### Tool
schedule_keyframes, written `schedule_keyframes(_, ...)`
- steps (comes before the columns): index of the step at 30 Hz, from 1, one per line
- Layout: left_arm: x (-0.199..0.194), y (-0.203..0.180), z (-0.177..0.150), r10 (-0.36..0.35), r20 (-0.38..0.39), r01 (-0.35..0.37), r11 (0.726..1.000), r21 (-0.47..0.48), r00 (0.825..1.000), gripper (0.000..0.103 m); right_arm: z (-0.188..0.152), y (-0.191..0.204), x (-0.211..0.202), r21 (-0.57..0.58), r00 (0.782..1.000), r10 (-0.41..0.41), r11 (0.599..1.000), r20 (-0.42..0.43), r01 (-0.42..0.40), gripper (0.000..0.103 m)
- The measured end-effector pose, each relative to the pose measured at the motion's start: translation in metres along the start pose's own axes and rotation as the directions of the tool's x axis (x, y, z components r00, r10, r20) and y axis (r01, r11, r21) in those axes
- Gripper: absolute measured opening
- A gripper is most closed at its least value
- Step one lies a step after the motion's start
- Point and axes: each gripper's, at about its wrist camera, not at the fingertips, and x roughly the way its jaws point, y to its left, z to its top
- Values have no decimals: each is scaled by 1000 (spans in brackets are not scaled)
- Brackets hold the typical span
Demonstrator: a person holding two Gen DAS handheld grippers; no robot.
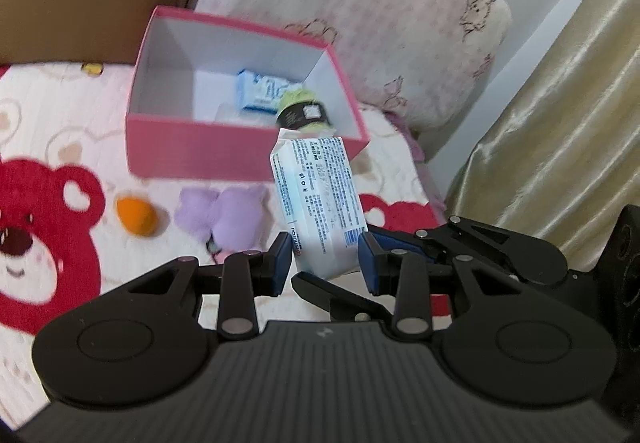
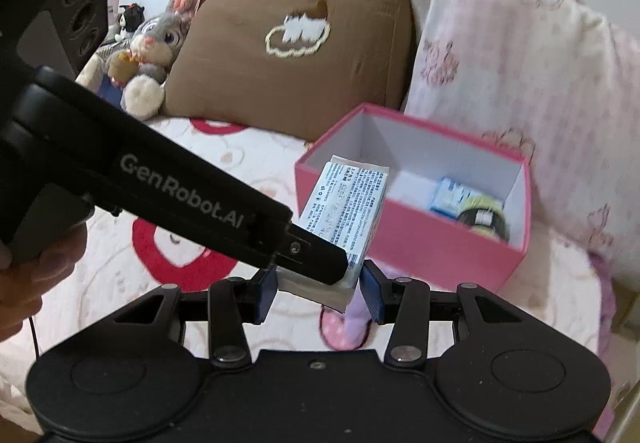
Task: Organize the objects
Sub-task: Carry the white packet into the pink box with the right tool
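Both grippers, left gripper (image 1: pixel 324 263) and right gripper (image 2: pixel 318 293), have their fingers clamped on the near end of my white printed soft tissue pack (image 1: pixel 316 199), held above the bear-print quilt (image 1: pixel 60 123). Its long axis points away toward the open pink cardboard box (image 1: pixel 192 151). I judge I'm mid-carry; next, forward over the rim, then release.

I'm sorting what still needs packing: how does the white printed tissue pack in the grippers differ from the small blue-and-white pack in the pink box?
The white printed tissue pack is held in the air in front of the pink cardboard box; the small blue-and-white pack lies on the box floor. The white one looks larger and mostly white, the other mostly blue. Both are soft rectangular packs.
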Motion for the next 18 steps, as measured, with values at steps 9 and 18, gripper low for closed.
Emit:
schedule_keyframes(9, 13, -5, 69, -30, -54, 30, 1000, -6, 998, 35, 36, -29, 10, -4, 999, -24, 1000, 45, 24, 50)
schedule_keyframes(18, 51, 9, 139, 23, -94, -30, 997, -73, 995, 35, 90, -71, 60, 45, 1000, 17, 999, 6, -17, 50)
